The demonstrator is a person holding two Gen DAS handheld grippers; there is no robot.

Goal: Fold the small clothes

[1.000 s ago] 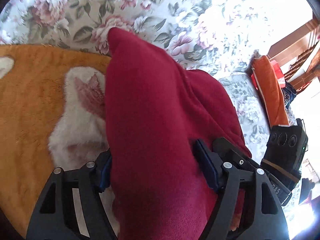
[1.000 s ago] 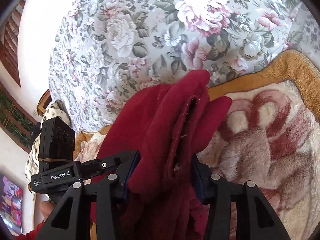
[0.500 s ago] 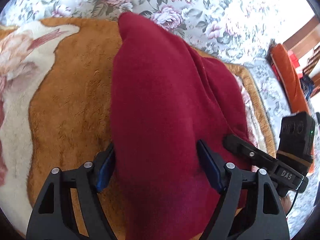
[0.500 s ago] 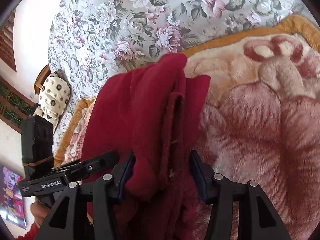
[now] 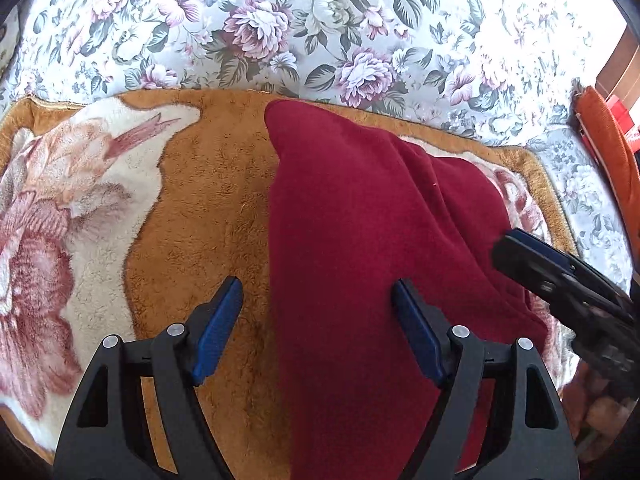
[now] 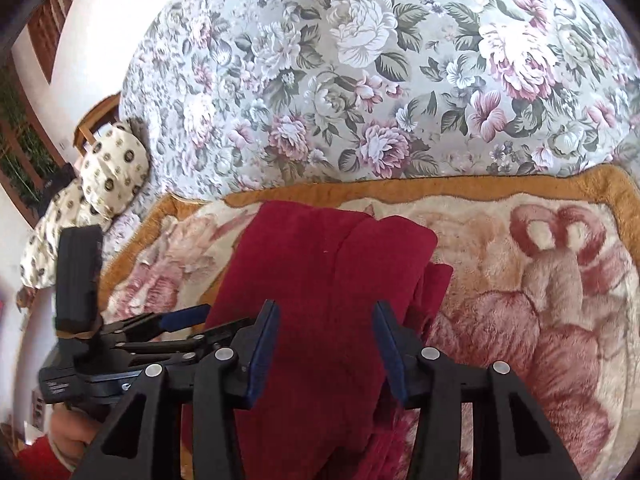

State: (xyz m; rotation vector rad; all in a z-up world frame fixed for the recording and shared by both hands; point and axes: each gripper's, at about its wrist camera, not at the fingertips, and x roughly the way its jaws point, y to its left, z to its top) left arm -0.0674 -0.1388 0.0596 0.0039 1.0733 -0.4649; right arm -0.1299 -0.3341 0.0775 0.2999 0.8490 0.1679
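Note:
A dark red fleece garment (image 5: 360,240) lies folded on a plush orange-and-cream blanket (image 5: 192,200); it also shows in the right wrist view (image 6: 328,280). My left gripper (image 5: 316,320) is open: its left finger stands clear of the cloth over the blanket, its right finger rests against the garment. My right gripper (image 6: 324,336) is open, with the garment lying between its blue pads (image 6: 262,344). The right gripper's fingertip (image 5: 532,248) enters the left view at the garment's right edge.
The blanket lies on a floral bedspread (image 6: 360,80). A cream patterned pillow (image 6: 100,176) sits at the left, an orange cushion (image 5: 608,152) at the right. The left gripper's body (image 6: 80,280) shows at the left of the right wrist view.
Both grippers lowered the garment onto the blanket and opened. The cloth, bunched and lifted before, now lies flatter, and the left gripper's left finger has come off it.

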